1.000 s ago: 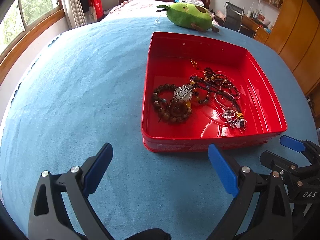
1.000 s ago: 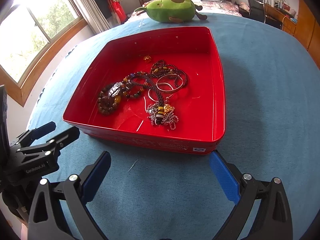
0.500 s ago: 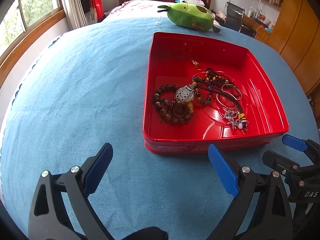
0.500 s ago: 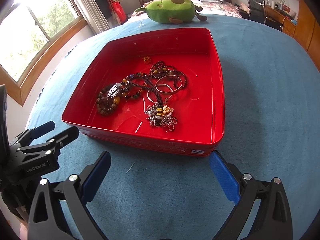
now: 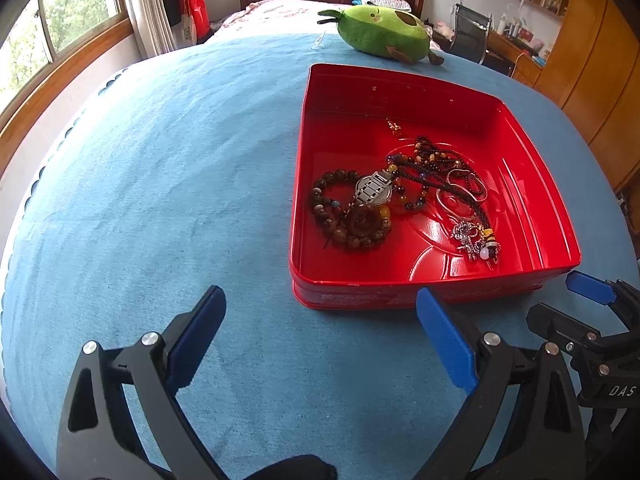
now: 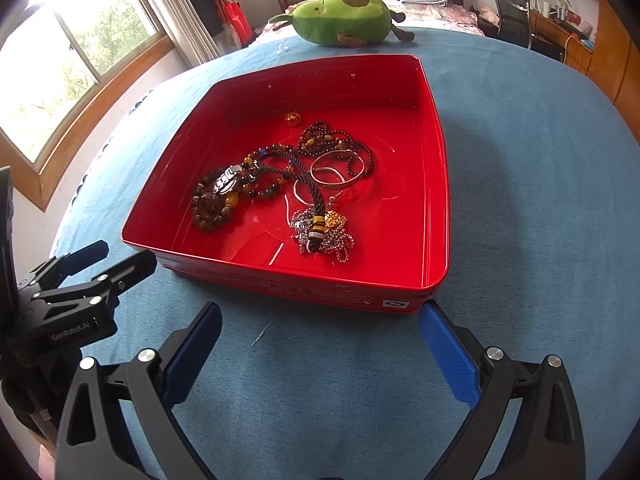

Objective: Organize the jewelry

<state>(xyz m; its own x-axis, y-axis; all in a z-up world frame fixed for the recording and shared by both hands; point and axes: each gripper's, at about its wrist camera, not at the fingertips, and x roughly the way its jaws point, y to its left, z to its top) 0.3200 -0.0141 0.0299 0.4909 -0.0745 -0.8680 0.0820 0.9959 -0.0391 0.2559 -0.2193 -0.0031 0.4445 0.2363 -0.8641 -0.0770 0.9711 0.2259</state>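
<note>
A red tray (image 5: 536, 168) (image 6: 436, 184) sits on the blue cloth and holds a tangle of jewelry. In it lie a brown bead bracelet (image 5: 340, 216) (image 6: 210, 210), a silver watch (image 5: 374, 190) (image 6: 226, 180), dark bead necklaces (image 5: 436, 160) (image 6: 336, 144), a silver bangle (image 6: 334, 178) and a silver chain with charms (image 5: 474, 238) (image 6: 324, 232). My left gripper (image 5: 320, 332) stands open in front of the tray's near left corner. The right gripper (image 6: 320, 340) is open just before the tray's near edge. Neither holds anything.
A green avocado plush (image 5: 384, 32) (image 6: 340, 18) lies beyond the tray at the cloth's far edge. Windows run along the left. A bed, a chair and wooden cabinets stand behind. Each gripper shows in the other's view, the right gripper (image 5: 592, 320) and the left gripper (image 6: 80, 284).
Both grippers have drawn slightly closer to the tray's near edge. The jewelry has not moved and the jaws stay open.
</note>
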